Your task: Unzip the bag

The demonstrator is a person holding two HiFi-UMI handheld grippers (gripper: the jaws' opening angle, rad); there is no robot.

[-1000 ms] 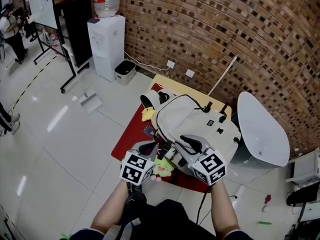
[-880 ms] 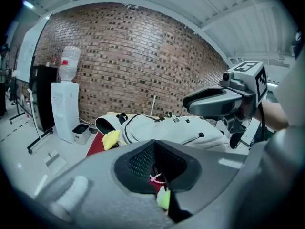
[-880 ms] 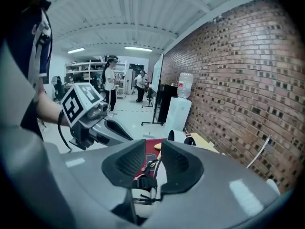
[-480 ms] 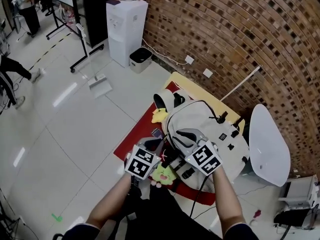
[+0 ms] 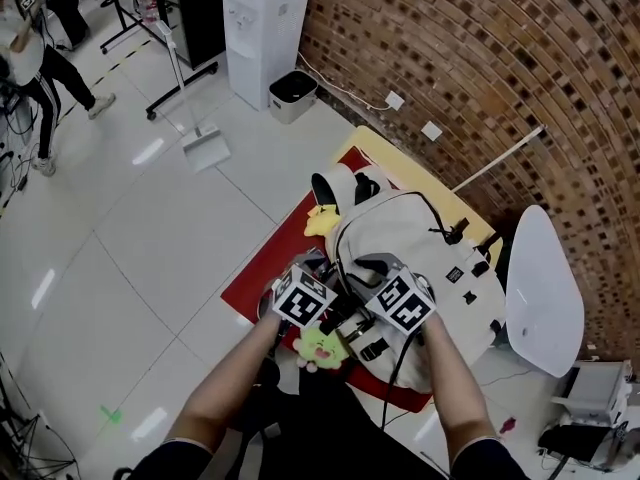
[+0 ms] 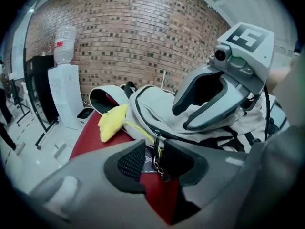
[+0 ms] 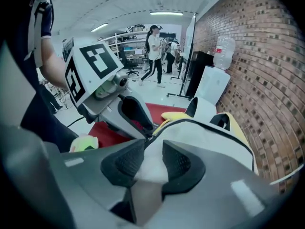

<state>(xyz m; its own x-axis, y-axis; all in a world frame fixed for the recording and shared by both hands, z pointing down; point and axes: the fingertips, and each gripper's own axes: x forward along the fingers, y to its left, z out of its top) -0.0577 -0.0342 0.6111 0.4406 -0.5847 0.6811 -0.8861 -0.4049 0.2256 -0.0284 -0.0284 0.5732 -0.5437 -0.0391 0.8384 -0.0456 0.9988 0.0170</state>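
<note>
A cream backpack (image 5: pixel 425 248) with black zip lines lies on a red mat (image 5: pixel 265 268). In the left gripper view my left gripper (image 6: pixel 155 157) is at the bag's near corner. Its jaws have just been opening, and a metal zipper pull (image 6: pixel 158 162) on a small chain hangs in the gap, with no pad pressing on it. My right gripper (image 7: pixel 152 162) hovers over the bag's cream top (image 7: pixel 209 137). Its jaws have also just been opening, and only fabric shows through the gap. The two marker cubes sit side by side at the bag's near end.
A yellow soft toy (image 6: pixel 112 123) lies beside the bag, and a green one (image 5: pixel 320 348) sits under my hands. A white chair (image 5: pixel 545 288) stands to the right. A water dispenser (image 5: pixel 265 23), a bin (image 5: pixel 293 93) and a person (image 5: pixel 30 63) are farther off.
Both hands have sunk towards the bag's near end and come closer together. The head view has shifted, so the bag sits more to the right.
</note>
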